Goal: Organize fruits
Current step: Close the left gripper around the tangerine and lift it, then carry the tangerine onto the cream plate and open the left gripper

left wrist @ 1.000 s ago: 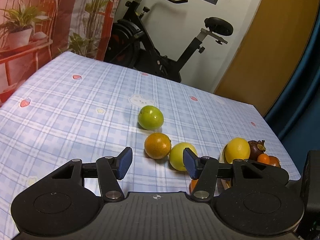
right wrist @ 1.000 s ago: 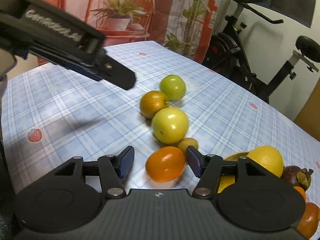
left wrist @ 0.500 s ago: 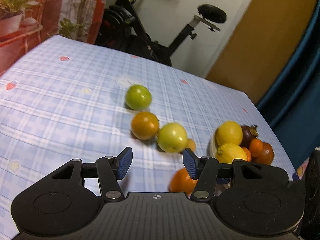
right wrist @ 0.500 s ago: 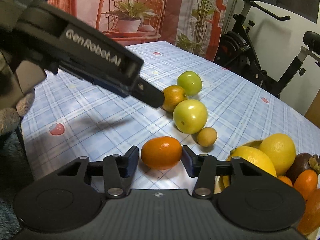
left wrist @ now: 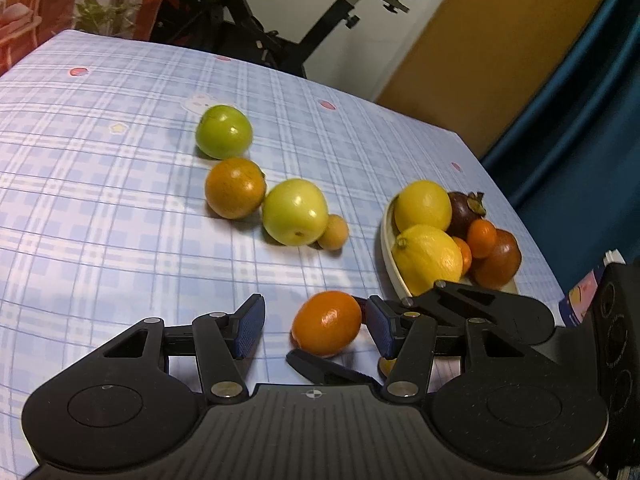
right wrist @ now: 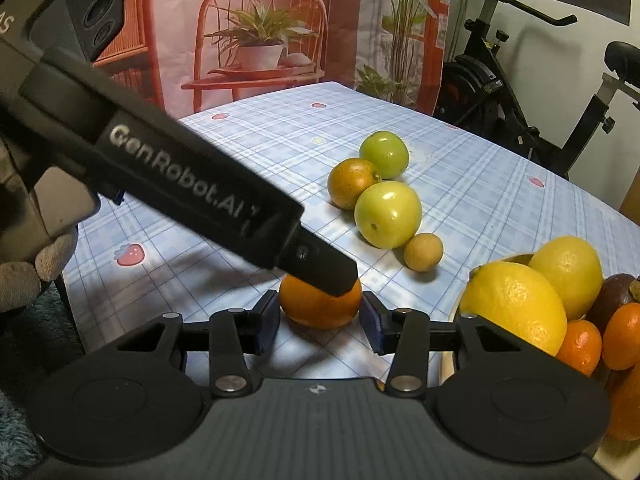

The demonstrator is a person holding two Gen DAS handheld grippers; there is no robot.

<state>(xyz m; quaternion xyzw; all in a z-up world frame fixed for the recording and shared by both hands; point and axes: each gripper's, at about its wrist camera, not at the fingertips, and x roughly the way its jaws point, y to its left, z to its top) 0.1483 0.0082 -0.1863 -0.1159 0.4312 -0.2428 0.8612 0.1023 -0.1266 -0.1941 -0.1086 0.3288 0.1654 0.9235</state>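
Left wrist view: the left gripper (left wrist: 311,326) stands part open and empty above the checked tablecloth (left wrist: 100,208); the small orange (left wrist: 327,323) lies between the right gripper's fingers, near the fruit bowl (left wrist: 387,256).
Right wrist view: the right gripper (right wrist: 320,322) has just been closing on the small orange (right wrist: 320,307); its pads sit at the fruit's flanks, contact likely but hard to confirm.
Advice: squeeze gently at the widest part, lift straight, and keep the left gripper's finger (right wrist: 320,268) off the fruit.
Loose fruit: green apples (right wrist: 388,214) wait beyond.
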